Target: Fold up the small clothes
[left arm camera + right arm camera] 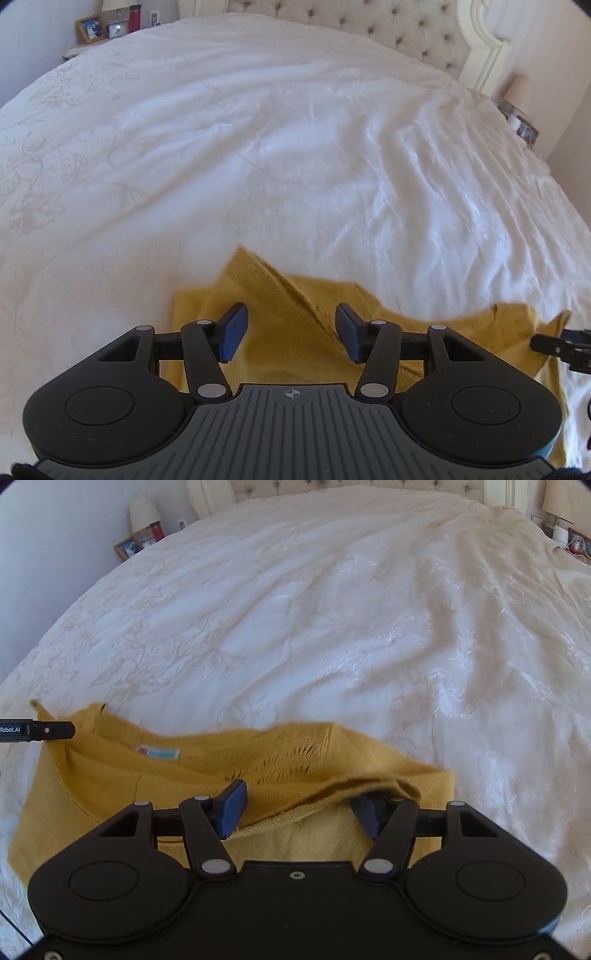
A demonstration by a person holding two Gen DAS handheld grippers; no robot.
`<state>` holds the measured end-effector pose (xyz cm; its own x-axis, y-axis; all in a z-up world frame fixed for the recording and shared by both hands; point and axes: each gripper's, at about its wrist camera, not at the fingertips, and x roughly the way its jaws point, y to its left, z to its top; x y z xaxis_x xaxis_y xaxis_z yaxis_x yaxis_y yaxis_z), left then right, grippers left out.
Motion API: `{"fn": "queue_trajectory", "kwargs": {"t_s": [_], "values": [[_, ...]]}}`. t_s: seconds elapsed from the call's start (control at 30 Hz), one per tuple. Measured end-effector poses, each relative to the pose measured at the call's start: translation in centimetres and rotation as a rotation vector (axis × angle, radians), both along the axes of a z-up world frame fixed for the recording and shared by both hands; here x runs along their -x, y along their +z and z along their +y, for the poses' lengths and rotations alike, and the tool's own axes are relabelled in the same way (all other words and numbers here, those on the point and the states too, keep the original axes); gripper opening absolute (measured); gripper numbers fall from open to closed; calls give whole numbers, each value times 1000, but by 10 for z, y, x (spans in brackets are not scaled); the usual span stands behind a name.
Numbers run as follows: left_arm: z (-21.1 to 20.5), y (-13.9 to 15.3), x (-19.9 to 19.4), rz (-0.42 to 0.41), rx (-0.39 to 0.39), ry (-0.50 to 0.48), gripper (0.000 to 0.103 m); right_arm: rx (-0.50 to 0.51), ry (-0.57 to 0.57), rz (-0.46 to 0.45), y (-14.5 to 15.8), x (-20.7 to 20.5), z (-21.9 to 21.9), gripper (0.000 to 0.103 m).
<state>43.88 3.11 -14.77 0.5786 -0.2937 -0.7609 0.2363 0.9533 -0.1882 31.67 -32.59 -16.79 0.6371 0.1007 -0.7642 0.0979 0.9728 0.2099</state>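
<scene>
1. The left gripper (291, 330) hangs over the near end of a yellow knit garment (273, 354), jaws parted to a middling width. A raised fold of the knit runs up between the blue pads (233, 332) and lies against the right-hand one, but the pads do not press on it.
2. The right gripper (301, 810) also stands partly open above the same garment (207, 775). Its left pad is clear of the cloth; a ridge of knit is draped over the right finger, hiding the pad, with no squeeze to be seen.
3. The garment lies spread and rumpled on the near part of a bed (332, 609) covered in a white embroidered spread, a small label (159, 753) showing at its neckline.
4. The tip of the left gripper shows at the left edge of the right wrist view, beside the garment's corner.
5. No containers are in view; nightstands by the headboard (417, 33) carry a framed picture (90, 27), a red bottle (135, 16) and lamps.
</scene>
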Motion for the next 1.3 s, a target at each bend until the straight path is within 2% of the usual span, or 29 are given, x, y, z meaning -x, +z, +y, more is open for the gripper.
{"fn": "queue_trajectory", "kwargs": {"t_s": [0.13, 0.27, 0.47, 0.57, 0.63, 0.7, 0.8, 0.83, 0.9, 0.97, 1.07, 1.2, 1.3], "values": [[12, 19, -11, -48, -12, 45, 51, -29, -97, -40, 11, -5, -19, 67], [24, 22, 5, -42, -32, 44, 53, -53, -119, -45, 16, 12, -23, 69], [23, -3, 46, 42, -119, -48, 55, -71, -49, 14, 8, 38, -2, 74], [24, -18, 55, 90, -145, -50, 56, -78, -20, 67, -3, 48, 8, 74], [27, -24, 54, 107, -166, -23, 56, -66, -31, 103, -11, 55, 11, 74], [36, -28, 49, 135, -215, 52, 55, -52, -55, 127, -17, 61, 9, 74], [53, -19, 41, 125, -184, 156, 55, -38, -96, 147, -20, 66, 6, 77], [54, -14, 39, 111, -174, 160, 55, -41, -108, 162, -22, 68, 4, 78], [50, -5, 32, 71, -183, 124, 55, -59, -124, 164, -25, 69, 1, 78], [37, 2, 24, 33, -215, 48, 56, -57, -127, 162, -25, 70, 3, 79], [17, 2, 16, 6, -241, -38, 56, -60, -131, 161, -26, 70, 3, 79], [1, -9, 4, 15, -264, -57, 56, -65, -132, 162, -26, 70, 3, 79], [-7, -19, -1, 15, -312, -80, 56, -69, -132, 163, -26, 70, 3, 80]]}}
